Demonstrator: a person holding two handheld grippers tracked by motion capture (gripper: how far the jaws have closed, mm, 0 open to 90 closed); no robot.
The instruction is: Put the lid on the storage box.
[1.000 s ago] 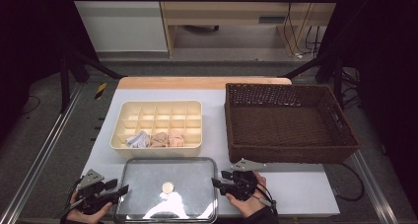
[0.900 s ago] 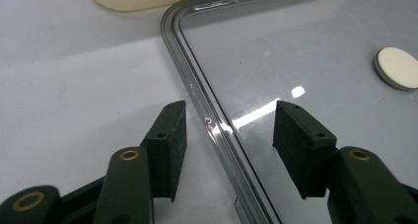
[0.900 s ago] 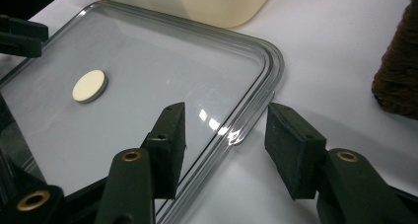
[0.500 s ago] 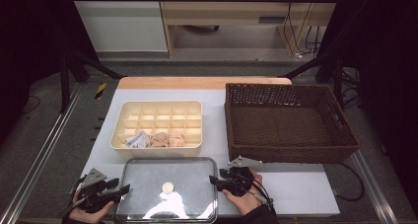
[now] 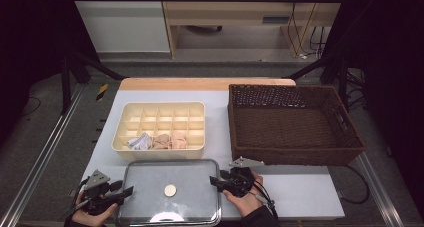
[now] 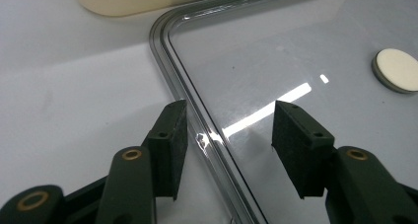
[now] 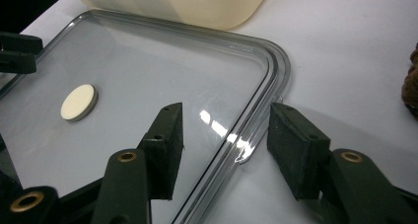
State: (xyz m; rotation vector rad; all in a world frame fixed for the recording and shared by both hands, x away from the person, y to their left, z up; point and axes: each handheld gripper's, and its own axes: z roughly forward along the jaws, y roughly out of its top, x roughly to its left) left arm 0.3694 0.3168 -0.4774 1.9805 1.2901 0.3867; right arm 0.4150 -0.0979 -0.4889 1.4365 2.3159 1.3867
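Lid: clear flat lid (image 5: 170, 199) with a pale round knob (image 5: 170, 190) in the middle, lying flat on the white counter (image 5: 295, 192) at the 6 o'clock edge, just in front of the cream organizer.

Left hand-held gripper (image 5: 120, 193): sat at the lid's 9 o'clock edge. In the left gripper view (image 6: 226, 135) its jaws stood pretty wide, straddling the lid's rim (image 6: 197, 120), one jaw over the counter, one over the clear panel. Pads weren't pressing on anything, so no grip.

Right hand-held gripper (image 5: 216, 182): over at the lid's 3 o'clock edge, pointing toward 9. In the right gripper view (image 7: 224, 137) same deal, jaws wide and set either side of the rim (image 7: 268, 81) near the rounded corner, not clamped on it.

Organizer: cream divided tray (image 5: 160, 129) toward 12 o'clock from the lid, with a few crumpled bits of cloth (image 5: 157, 141) in the front row of compartments, one greyish and the rest pinkish.

Basket: dark brown wicker basket (image 5: 292, 124) at roughly 2 o'clock from the lid, well apart from it.

Hands: a hand (image 5: 245, 199) behind each gripper, coming in from 6 o'clock.
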